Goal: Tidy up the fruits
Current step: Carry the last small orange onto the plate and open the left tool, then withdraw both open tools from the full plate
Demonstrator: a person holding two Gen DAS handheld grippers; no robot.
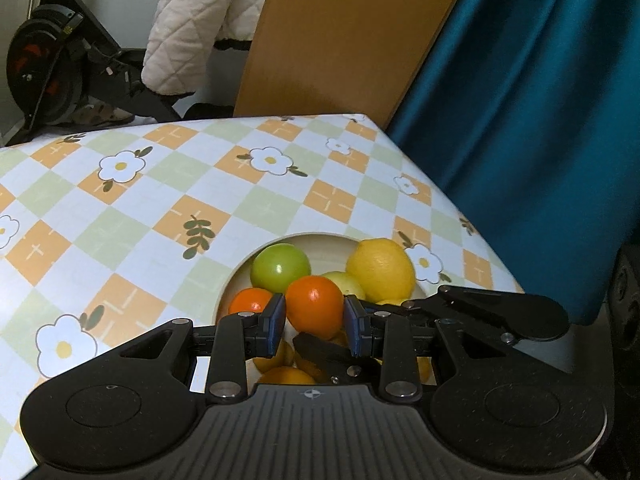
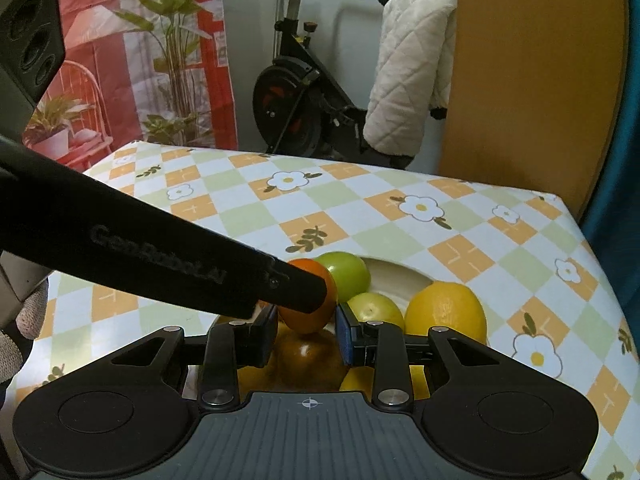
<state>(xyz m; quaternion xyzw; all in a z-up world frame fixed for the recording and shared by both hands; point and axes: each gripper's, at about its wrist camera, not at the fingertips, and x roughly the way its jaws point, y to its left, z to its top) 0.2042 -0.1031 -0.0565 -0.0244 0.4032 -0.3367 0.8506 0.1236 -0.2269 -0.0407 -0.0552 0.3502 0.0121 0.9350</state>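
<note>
A pale bowl on the checked tablecloth holds a green apple, a lemon, a pale green fruit and a second orange. My left gripper is shut on a bright orange just above the pile, blue pads against its sides. In the right wrist view the orange sits at that gripper's black finger. My right gripper has its pads tight on a darker, shadowed orange fruit low in the bowl, beside the lemon and apple.
The table ends near the bowl on the right, against a teal curtain. A brown board, a quilted white cover and an exercise bike stand behind it. A gloved hand shows at the left edge.
</note>
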